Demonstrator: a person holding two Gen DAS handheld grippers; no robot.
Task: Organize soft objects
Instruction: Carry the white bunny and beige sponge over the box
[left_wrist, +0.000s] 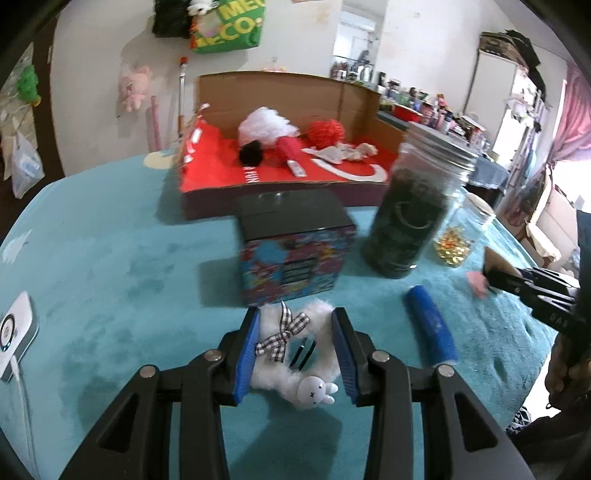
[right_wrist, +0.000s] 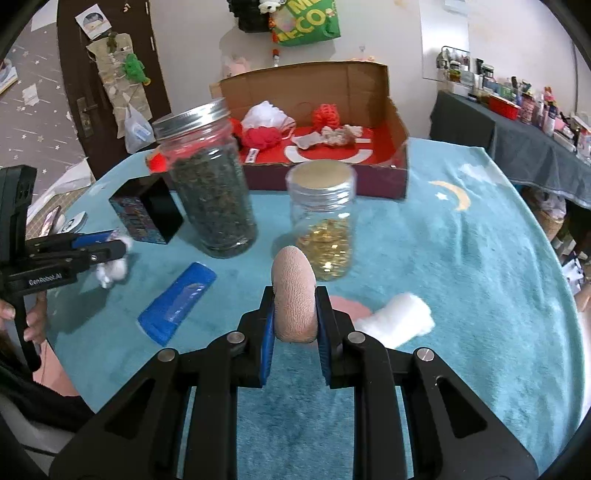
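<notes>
Both tools (left_wrist: 297, 350) level — loads clamped

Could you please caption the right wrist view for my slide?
Right gripper clamps a beige knit pad above the teal tablecloth, jars and cardboard box beyond.

Black body of my left gripper (right_wrist: 51, 275): white lettering reading "GenRobot.AI".
Black body of my right gripper (left_wrist: 554, 315): faint raised letters, "DAS" as far as I can read.
Green bag hanging on the white wall (right_wrist: 310, 18): partial white and yellow letters, "ME" above "ECO".
Colourful printed box with a black lid (left_wrist: 295, 254): print too blurred to read.
</notes>
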